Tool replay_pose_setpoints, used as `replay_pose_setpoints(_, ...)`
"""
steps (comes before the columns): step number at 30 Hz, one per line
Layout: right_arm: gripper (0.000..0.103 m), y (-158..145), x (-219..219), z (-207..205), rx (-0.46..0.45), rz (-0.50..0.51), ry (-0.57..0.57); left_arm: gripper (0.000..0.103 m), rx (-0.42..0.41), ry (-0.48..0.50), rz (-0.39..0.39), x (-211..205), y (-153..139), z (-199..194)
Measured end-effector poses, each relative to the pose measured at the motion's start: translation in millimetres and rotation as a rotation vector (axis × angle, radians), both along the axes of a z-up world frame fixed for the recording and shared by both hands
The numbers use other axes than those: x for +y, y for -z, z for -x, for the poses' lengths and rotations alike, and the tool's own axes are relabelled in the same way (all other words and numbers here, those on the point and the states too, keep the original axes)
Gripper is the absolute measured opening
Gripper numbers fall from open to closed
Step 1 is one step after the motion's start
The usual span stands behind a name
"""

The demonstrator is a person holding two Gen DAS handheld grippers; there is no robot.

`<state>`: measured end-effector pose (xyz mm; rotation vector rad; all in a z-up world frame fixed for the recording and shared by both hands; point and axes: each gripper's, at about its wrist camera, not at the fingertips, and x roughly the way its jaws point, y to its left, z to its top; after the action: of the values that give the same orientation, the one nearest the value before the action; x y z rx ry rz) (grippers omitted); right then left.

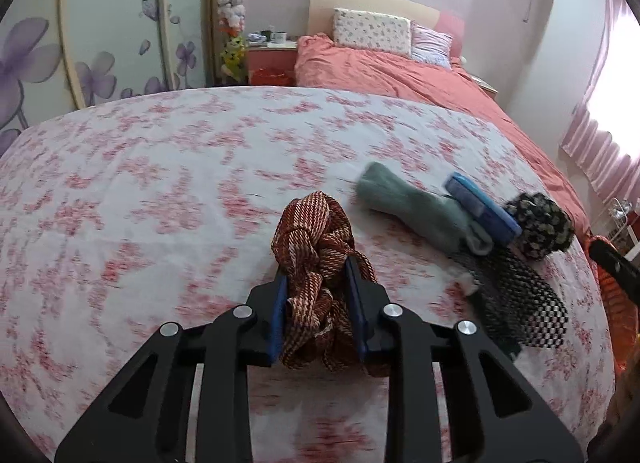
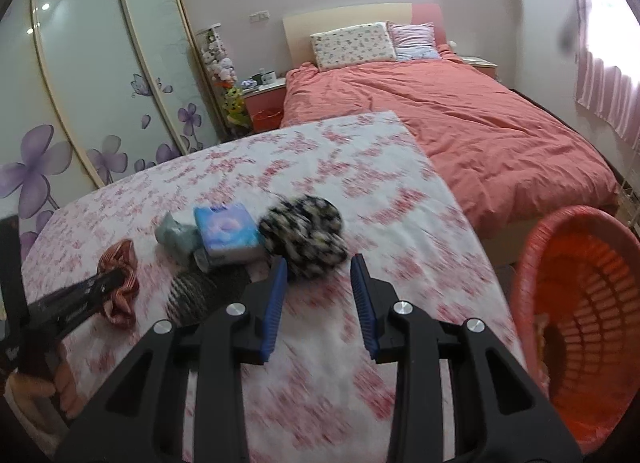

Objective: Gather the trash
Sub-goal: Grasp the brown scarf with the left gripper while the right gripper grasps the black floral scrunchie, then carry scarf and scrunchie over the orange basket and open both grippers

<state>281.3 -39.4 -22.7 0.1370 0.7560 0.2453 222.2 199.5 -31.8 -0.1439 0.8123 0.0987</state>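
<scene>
Left wrist view shows the left hand-held gripper (image 1: pixel 316 283) clenched on a red striped cloth (image 1: pixel 316 255) above the tabletop (image 1: pixel 140 183), while the right hand-held gripper (image 2: pixel 319 277) gapes, a speckled bundle (image 2: pixel 304 235) at its 11 o'clock.

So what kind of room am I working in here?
A bedroom, it seems: a made bed with pillows, a nightstand beside it, and a sliding-door wardrobe along the wall.
</scene>
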Motion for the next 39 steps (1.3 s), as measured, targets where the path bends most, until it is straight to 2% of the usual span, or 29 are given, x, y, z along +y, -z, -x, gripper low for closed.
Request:
replay_pose_setpoints(8,0.034,8,31,-32,0.017,0.070,-0.013,0.027,-0.017,-0.033,-0.039,17,-5,3)
replay_pose_setpoints(14,0.022,20,37,-42,0.046,0.128,0.001,0.027,-0.032,-0.047,-0.098,16,-9,6)
replay_pose_setpoints(16,0.016,23,37,-43,0.049,0.139,0.003,0.027,-0.033,-0.047,-0.111,14,-9,6)
replay_pose_setpoints(21,0.008,26,36,-37,0.039,0.160,0.005,0.027,-0.030,-0.049,-0.127,12,-9,6)
replay_pose_setpoints(39,0.005,8,-5,-4,-0.007,0.120,0.059,0.027,-0.040,-0.005,-0.159,-21,-14,13)
